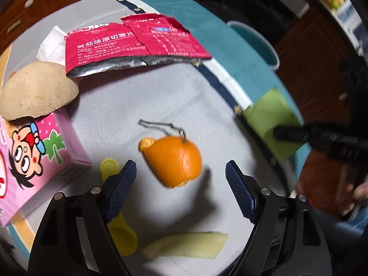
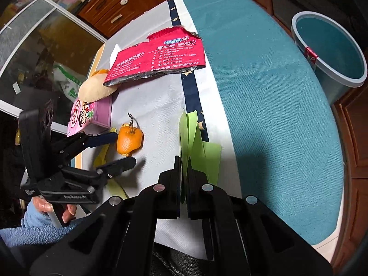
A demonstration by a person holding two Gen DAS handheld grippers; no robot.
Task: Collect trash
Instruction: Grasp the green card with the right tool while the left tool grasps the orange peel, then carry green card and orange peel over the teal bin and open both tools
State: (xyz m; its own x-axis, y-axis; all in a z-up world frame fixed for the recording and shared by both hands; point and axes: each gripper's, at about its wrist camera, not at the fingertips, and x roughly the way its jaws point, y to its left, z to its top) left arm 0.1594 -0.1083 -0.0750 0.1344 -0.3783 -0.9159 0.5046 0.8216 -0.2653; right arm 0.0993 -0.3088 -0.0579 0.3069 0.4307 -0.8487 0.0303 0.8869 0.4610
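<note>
An orange peel (image 1: 172,161) with a stem lies on the grey cloth, just ahead of my open, empty left gripper (image 1: 180,177). It also shows in the right wrist view (image 2: 128,141), with the left gripper (image 2: 119,149) beside it. My right gripper (image 2: 183,168) is shut on a folded green paper (image 2: 197,142), also visible in the left wrist view (image 1: 271,119). A torn red snack wrapper (image 1: 135,46) lies farther back. A pale peel strip (image 1: 186,245) and a yellow plastic spoon (image 1: 117,218) lie under the left gripper.
A pink carton (image 1: 43,161) with a tan shell (image 1: 36,89) on it stands at left, and white tissue (image 1: 51,46) behind. A blue bin (image 2: 331,55) stands on the floor beyond the table's teal edge (image 2: 264,92). Wooden drawers (image 2: 110,7) are behind.
</note>
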